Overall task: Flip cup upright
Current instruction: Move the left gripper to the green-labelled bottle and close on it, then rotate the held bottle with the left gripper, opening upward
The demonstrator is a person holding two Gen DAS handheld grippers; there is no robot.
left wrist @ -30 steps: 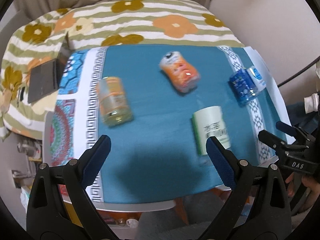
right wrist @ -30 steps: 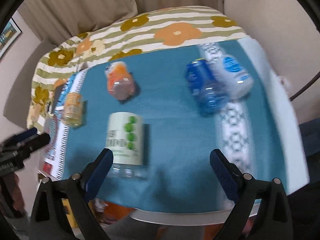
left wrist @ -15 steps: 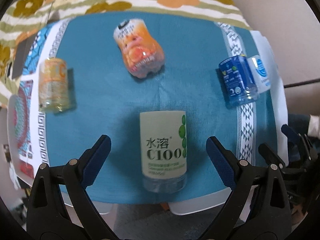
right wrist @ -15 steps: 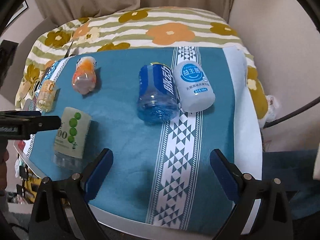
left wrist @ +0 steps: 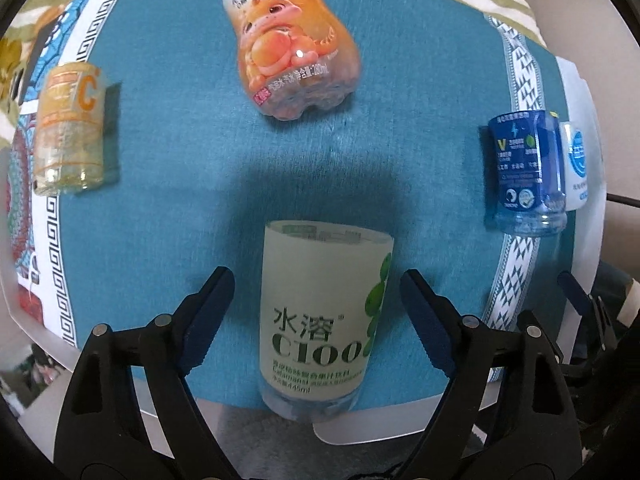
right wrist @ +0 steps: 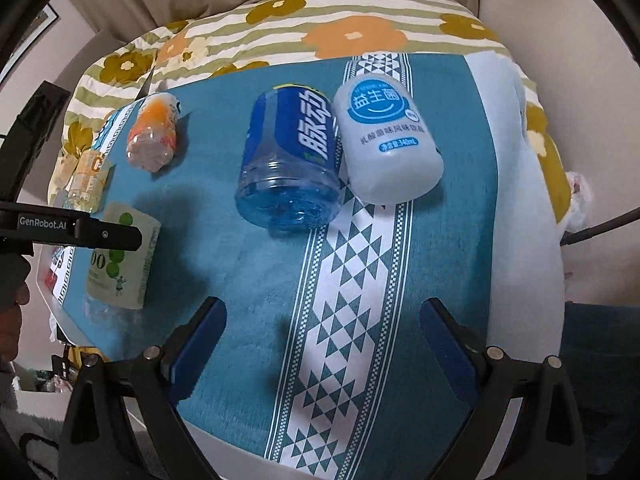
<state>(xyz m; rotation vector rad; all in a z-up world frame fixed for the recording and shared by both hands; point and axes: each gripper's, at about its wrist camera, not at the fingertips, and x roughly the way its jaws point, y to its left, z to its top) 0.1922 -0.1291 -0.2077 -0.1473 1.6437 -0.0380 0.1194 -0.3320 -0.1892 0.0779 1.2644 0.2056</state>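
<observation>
Several cut-bottle cups lie on their sides on a teal cloth (left wrist: 168,184). A pale green C100 cup (left wrist: 322,320) lies at the near edge. My left gripper (left wrist: 316,296) is open, its fingers on either side of this cup without touching it. The same cup shows in the right wrist view (right wrist: 120,256), partly behind the left gripper's arm. My right gripper (right wrist: 322,320) is open and empty above the cloth, in front of a blue cup (right wrist: 290,160) and a white cup (right wrist: 386,140) that lie side by side.
An orange cup (left wrist: 290,40) lies at the far middle and a yellow-orange cup (left wrist: 70,124) at the left. The blue cup (left wrist: 524,172) lies at the right. A flowered striped cover (right wrist: 320,36) lies behind the table. The table's near edge (left wrist: 360,428) is just below the green cup.
My left gripper has moved forward and down until its open fingers flank the green cup. My right gripper has moved closer to the blue and white cups.
</observation>
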